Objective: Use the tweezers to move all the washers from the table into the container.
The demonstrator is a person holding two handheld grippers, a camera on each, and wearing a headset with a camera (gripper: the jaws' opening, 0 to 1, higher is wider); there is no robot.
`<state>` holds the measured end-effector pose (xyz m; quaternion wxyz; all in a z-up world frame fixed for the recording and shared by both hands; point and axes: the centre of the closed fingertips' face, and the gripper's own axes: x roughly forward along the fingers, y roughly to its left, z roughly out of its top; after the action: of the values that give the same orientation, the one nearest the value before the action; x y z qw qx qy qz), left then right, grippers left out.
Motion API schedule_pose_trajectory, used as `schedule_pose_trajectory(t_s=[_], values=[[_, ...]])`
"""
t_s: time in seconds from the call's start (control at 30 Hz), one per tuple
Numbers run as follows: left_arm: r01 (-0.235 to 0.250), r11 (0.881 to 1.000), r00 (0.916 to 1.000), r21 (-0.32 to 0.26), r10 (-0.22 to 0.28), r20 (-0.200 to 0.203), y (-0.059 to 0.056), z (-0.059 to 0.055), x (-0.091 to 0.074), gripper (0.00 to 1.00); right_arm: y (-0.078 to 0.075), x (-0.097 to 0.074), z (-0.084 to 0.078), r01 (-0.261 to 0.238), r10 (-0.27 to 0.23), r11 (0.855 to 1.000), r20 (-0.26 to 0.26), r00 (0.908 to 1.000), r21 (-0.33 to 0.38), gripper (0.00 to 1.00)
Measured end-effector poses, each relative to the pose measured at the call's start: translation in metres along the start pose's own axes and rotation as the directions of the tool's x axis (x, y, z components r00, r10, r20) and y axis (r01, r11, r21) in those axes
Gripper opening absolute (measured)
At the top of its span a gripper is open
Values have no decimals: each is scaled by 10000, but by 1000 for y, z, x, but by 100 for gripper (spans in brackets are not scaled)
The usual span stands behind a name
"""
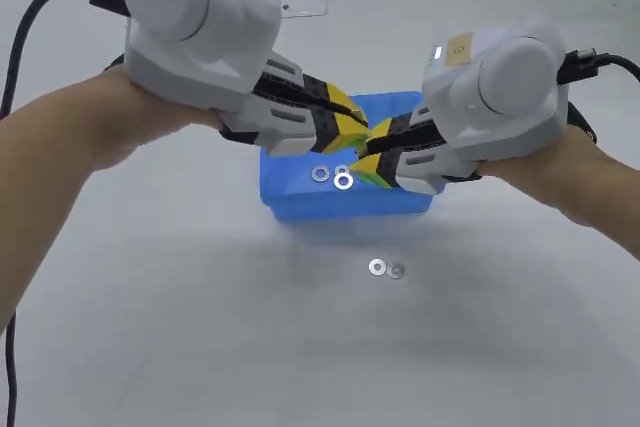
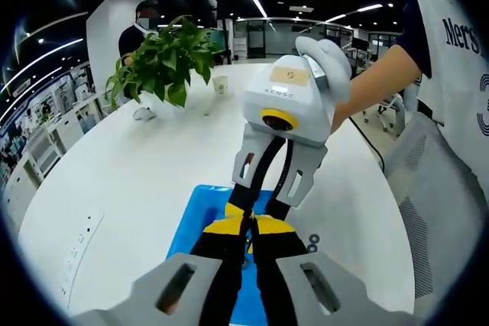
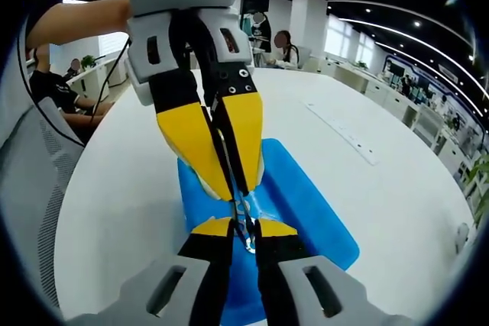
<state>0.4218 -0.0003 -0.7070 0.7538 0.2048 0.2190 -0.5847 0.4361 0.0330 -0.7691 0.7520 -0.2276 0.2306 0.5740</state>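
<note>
A blue container (image 1: 300, 203) stands mid-table, and both grippers meet above it. My left gripper (image 1: 358, 125) comes in from the left and my right gripper (image 1: 364, 161) from the right, yellow tips nearly touching. Thin metal tweezers (image 3: 243, 223) run from the left gripper (image 3: 233, 188) into the right gripper (image 3: 243, 228), and both look shut on them. Two washers (image 1: 320, 175) show over the container floor. The brighter one (image 1: 343, 181) is just under the tips, and I cannot tell whether the tweezers hold it. Two more washers (image 1: 385, 269) lie on the table in front of the container.
A small metal bracket (image 1: 300, 7) lies at the far side of the white table (image 1: 200, 327). A potted plant (image 2: 164, 62) and a paper cup (image 2: 221, 84) stand further back. Black cables trail from both grippers.
</note>
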Motion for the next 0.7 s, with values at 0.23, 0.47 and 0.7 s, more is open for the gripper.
schedule_pose_trajectory(t_s=[0.23,0.47,0.7], values=[[-74,9998,10000,194,73,61,-2,7,-4,7,0,-7,5,81,-82,9999,116,9999,74,12],[-155,9980,9998,607,146,165,-7,19,-11,6,7,-18,15,74,-71,9999,297,9995,-98,11],[-231,9962,9993,845,206,300,-15,32,-22,6,12,-28,27,204,-190,9993,465,9987,-309,11]])
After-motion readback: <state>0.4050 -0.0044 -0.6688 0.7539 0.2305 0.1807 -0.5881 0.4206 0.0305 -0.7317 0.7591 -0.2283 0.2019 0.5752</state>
